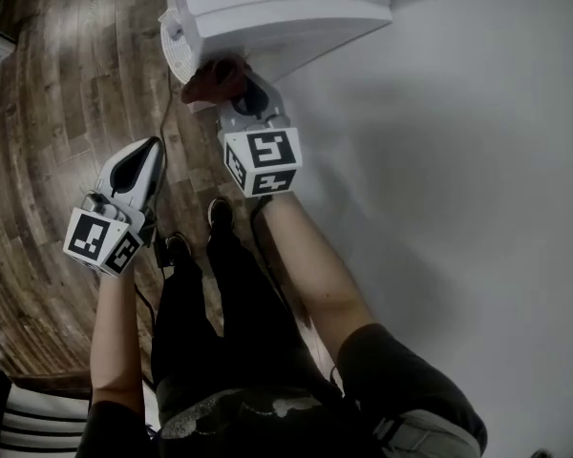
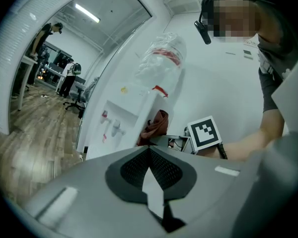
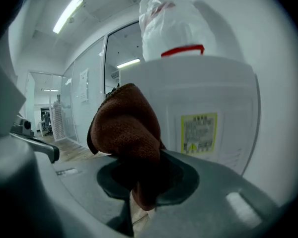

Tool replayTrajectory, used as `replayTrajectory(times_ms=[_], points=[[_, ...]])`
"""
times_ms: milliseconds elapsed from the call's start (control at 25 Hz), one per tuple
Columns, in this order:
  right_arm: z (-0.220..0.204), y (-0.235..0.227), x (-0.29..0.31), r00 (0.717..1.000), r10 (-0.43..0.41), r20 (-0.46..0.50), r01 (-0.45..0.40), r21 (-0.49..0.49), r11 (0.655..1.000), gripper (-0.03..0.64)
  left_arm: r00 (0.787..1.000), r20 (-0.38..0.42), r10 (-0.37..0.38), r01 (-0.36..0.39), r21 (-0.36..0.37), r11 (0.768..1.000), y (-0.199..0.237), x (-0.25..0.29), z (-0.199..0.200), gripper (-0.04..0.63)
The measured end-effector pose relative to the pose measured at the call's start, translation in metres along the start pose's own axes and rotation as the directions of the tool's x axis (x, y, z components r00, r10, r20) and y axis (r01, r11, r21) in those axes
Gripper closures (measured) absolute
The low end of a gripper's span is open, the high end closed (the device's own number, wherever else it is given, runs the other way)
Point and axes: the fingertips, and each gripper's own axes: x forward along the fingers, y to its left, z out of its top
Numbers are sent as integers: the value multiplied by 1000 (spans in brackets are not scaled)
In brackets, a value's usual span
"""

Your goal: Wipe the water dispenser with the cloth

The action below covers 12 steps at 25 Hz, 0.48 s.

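Note:
The white water dispenser point(image 1: 267, 12) stands at the top of the head view, with its bottle point(image 3: 171, 26) on top and a yellow label point(image 3: 199, 132) on its side. A brown cloth point(image 3: 126, 128) is clamped in my right gripper point(image 1: 231, 82), which presses it against the dispenser's side near the corner. The cloth point(image 1: 213, 76) shows as a dark red wad there. My left gripper point(image 1: 143, 160) hangs lower left over the floor, away from the dispenser, jaws closed with nothing between them. From the left gripper view the dispenser point(image 2: 124, 123) and cloth point(image 2: 156, 125) are seen from afar.
A white wall point(image 1: 458, 160) runs along the right of the dispenser. Wooden floor point(image 1: 67, 93) spreads to the left. A cable point(image 1: 162, 256) trails by the person's feet. People and office chairs point(image 2: 69, 78) are far off behind glass.

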Motion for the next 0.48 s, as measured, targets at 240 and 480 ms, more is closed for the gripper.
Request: replayTrajectory(times_ms=[240,480], points=[[-121,-19,40,995,27,-98,-29,-17,999,554,999,-23,34,-34,-19,999,68,29,-98,578],[-241,-33,80,986,22,-163,-21,3,1000,554,999,-47,3,-3,-1,1000,119,55,-195,577]])
